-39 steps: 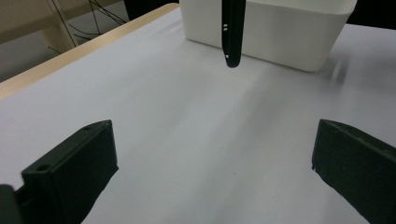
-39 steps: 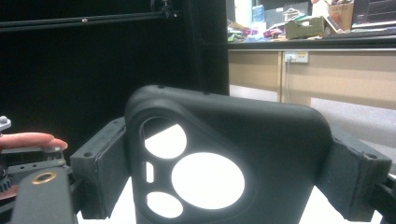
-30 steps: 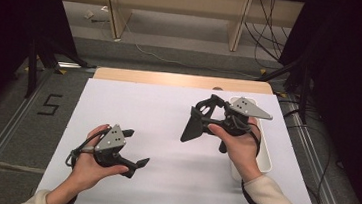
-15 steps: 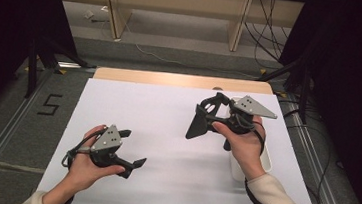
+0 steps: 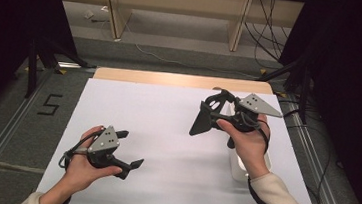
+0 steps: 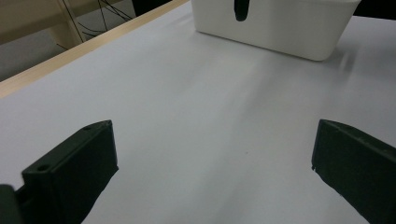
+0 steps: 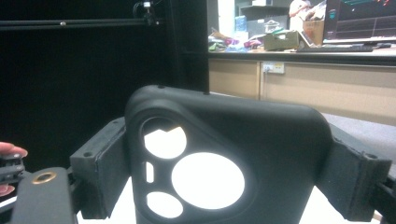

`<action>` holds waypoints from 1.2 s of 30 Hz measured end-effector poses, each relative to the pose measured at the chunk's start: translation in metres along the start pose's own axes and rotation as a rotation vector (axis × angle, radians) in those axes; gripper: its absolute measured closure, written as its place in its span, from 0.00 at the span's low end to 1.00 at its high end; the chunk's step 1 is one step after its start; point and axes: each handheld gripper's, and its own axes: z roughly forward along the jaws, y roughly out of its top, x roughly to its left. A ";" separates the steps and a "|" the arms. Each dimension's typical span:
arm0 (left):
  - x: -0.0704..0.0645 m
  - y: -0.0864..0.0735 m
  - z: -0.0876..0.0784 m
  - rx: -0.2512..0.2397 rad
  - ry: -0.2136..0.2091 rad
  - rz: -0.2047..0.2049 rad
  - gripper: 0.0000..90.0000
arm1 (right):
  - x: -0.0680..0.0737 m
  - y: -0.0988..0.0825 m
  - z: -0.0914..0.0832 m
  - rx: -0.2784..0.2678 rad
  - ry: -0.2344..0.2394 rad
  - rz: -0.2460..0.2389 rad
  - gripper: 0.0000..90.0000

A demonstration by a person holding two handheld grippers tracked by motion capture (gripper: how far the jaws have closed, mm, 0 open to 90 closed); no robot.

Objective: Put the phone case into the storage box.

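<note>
High view: right claw (image 5: 202, 119) with phone case (image 5: 201, 121) farther right.

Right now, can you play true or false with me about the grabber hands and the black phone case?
1. The right gripper holds a black phone case between its jaws. True.
2. The left gripper holds the phone case. False: its jaws stand open with nothing but white table between them.
3. A white bin sits on the table. True.
4. The phone case lies flat on the table. False: it is held up above it.
5. The table top is red. False: it is white.
</note>
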 end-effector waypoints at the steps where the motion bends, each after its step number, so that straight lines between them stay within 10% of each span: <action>1: 0.000 0.000 0.000 0.001 0.000 0.001 0.00 | -0.001 0.001 -0.001 -0.004 -0.003 0.003 0.17; 36: 0.000 -0.002 0.002 0.008 -0.008 -0.004 0.00 | -0.022 0.016 -0.020 -0.058 -0.080 0.010 0.17</action>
